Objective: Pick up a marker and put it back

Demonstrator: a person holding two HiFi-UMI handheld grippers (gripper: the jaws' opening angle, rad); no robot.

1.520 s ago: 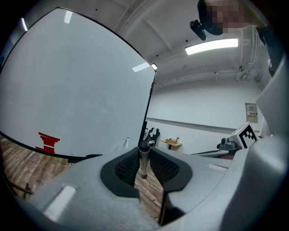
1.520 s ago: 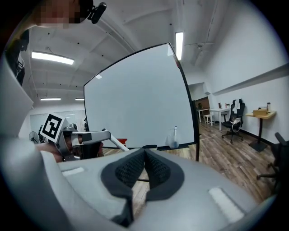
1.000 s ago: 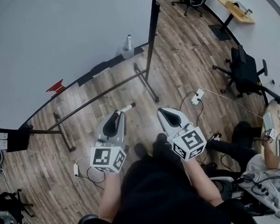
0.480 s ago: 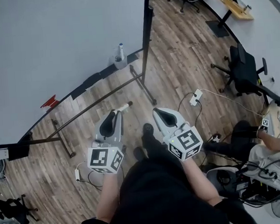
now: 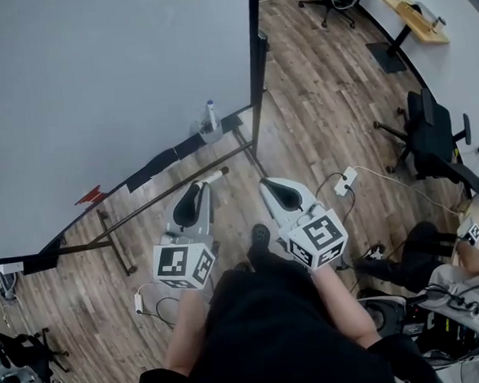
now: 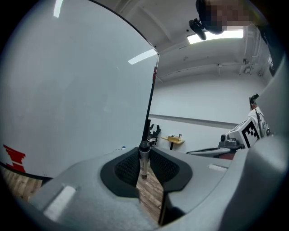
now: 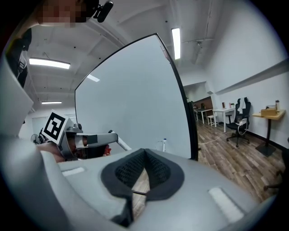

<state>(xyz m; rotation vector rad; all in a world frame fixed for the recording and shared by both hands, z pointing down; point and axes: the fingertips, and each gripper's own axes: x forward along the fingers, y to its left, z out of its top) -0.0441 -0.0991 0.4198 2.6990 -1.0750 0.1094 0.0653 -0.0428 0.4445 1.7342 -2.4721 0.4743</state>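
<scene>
My left gripper [image 5: 195, 190] is shut on a white marker [image 5: 211, 177] with a dark cap, which sticks out forward and to the right of the jaws. In the left gripper view the marker [image 6: 144, 159] stands upright, pinched between the black pads [image 6: 128, 168]. To its right my right gripper [image 5: 268, 186] is shut, and in the right gripper view its pads [image 7: 156, 169] meet with nothing between them. Both grippers hang at waist height in front of a large whiteboard [image 5: 94, 98] on a black rolling stand [image 5: 251, 71].
A spray bottle [image 5: 210, 117] stands on the wood floor at the board's foot, and a red patch [image 5: 91, 194] shows at its lower edge. Cables and a power strip [image 5: 345, 179] lie to the right. Office chairs [image 5: 436, 136], a small desk [image 5: 413, 7] and a seated person [image 5: 474, 268] are further right.
The person has stepped a little closer to the whiteboard, and both grippers have moved with them. The marker stays in the left gripper's jaws and the right stays shut.
</scene>
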